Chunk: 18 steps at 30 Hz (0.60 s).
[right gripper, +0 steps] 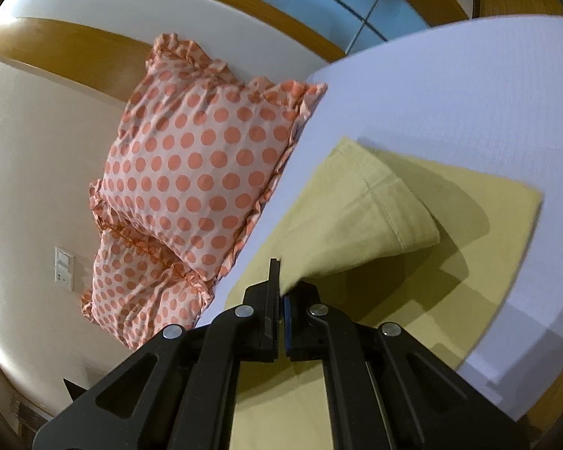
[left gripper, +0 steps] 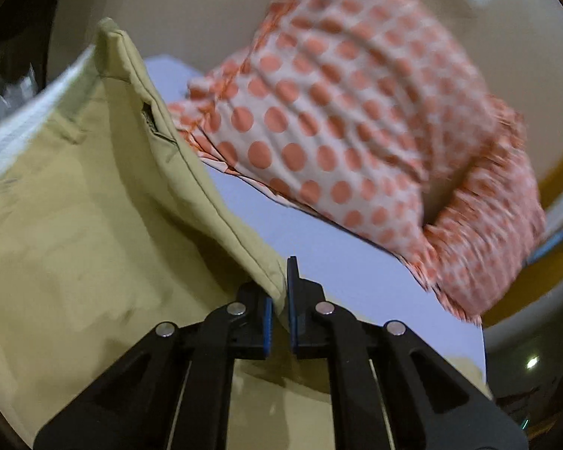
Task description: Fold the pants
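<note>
The pants (left gripper: pixel 79 225) are yellow-green cloth lying on a white bed sheet (left gripper: pixel 356 273). My left gripper (left gripper: pixel 279 300) is shut on a hemmed edge of the pants and holds it lifted off the bed. In the right wrist view the pants (right gripper: pixel 356 210) lie partly folded over themselves on the sheet (right gripper: pixel 450 93). My right gripper (right gripper: pixel 281 292) is shut on a corner of the pants, raised above the lower layer.
Pillows with orange polka dots (left gripper: pixel 337 120) lean at the head of the bed, also in the right wrist view (right gripper: pixel 199 172). A cream wall with a switch plate (right gripper: pixel 63 268) stands behind them. The bed's edge (right gripper: pixel 506 356) runs at the right.
</note>
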{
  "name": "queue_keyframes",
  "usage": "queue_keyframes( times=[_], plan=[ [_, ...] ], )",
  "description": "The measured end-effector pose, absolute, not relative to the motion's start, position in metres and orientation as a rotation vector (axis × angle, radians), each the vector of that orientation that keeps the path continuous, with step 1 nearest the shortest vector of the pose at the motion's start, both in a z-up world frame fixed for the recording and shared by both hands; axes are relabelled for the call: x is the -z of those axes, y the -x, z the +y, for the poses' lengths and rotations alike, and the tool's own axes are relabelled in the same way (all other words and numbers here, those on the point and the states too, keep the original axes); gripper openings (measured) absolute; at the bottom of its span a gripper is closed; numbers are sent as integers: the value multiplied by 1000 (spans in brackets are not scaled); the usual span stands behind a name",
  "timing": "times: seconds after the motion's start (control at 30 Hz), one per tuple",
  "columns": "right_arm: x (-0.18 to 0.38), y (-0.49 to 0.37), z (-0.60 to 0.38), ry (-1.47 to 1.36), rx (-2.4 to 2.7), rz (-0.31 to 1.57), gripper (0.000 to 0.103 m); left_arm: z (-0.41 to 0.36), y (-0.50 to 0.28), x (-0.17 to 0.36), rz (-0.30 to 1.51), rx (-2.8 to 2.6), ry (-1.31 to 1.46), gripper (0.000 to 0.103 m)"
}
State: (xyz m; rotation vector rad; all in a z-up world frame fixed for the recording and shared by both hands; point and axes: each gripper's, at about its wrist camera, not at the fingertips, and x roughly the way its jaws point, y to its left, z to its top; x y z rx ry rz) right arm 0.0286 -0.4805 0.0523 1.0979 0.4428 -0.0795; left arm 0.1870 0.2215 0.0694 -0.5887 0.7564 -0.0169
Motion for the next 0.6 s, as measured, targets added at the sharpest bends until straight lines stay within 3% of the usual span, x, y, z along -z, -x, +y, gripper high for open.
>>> queue_keyframes(
  times=[0.23, 0.47, 0.53, 0.57, 0.6],
  plan=[
    [-37, -6, -494, -1073, 163, 486, 2, 210, -31, -61, 729, -14, 501, 17],
    [-23, 0, -495, -1020, 218, 568, 2, 220, 15, -24, 753, -66, 549, 15],
    [-28, 10, -495, -984, 264, 569, 10, 218, 20, -19, 757, -71, 536, 14],
    [-31, 16, -496, -970, 286, 556, 22, 217, 23, -17, 757, -72, 532, 14],
    [-34, 24, -498, -954, 313, 526, 44, 216, 27, -14, 758, -71, 535, 14]
  ],
)
